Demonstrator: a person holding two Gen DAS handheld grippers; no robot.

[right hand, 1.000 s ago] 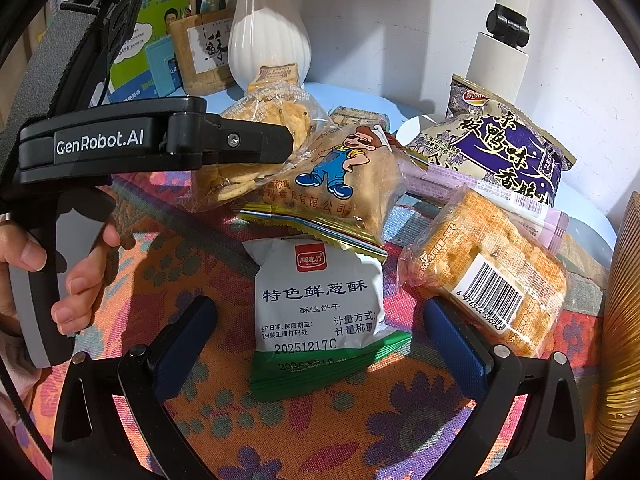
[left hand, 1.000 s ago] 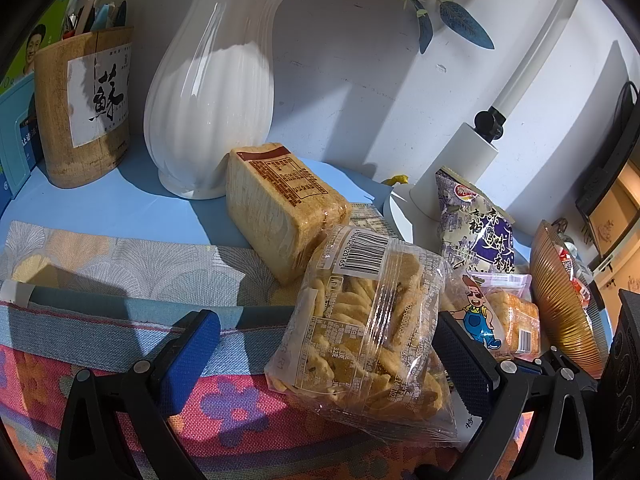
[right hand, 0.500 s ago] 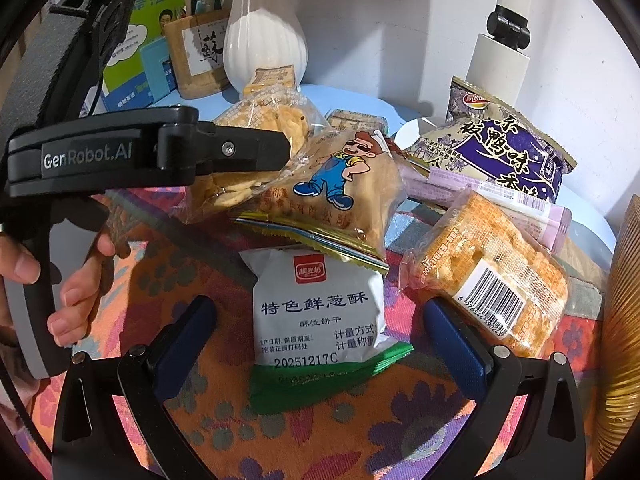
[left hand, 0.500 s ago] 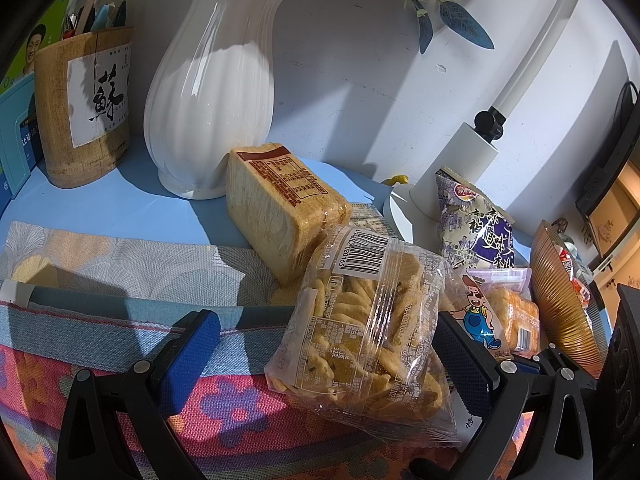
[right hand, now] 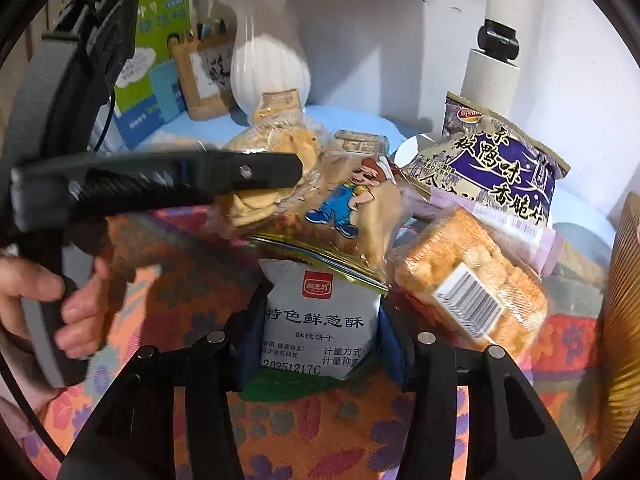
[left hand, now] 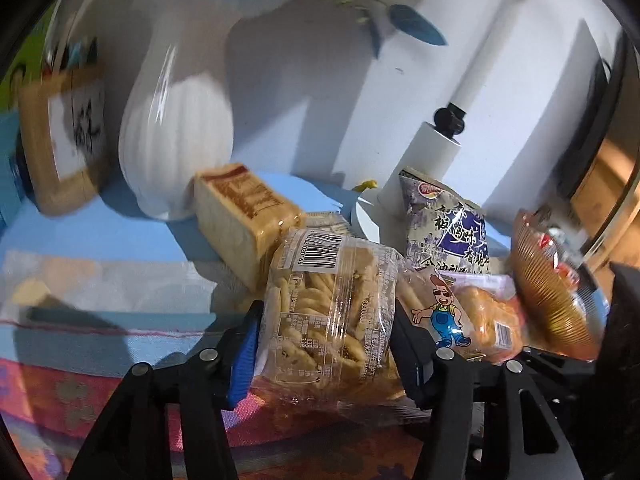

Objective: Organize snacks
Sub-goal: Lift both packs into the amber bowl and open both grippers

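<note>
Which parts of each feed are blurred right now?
Left wrist view: white ribbed vase and wooden pen holder smear with motion; clear biscuit bag stays sharp. Right wrist view: other hand-held gripper streaks; white scallion cracker packet reads crisply.

sunlit white wall (left hand: 328,92), blue tabletop (left hand: 100,232)
</note>
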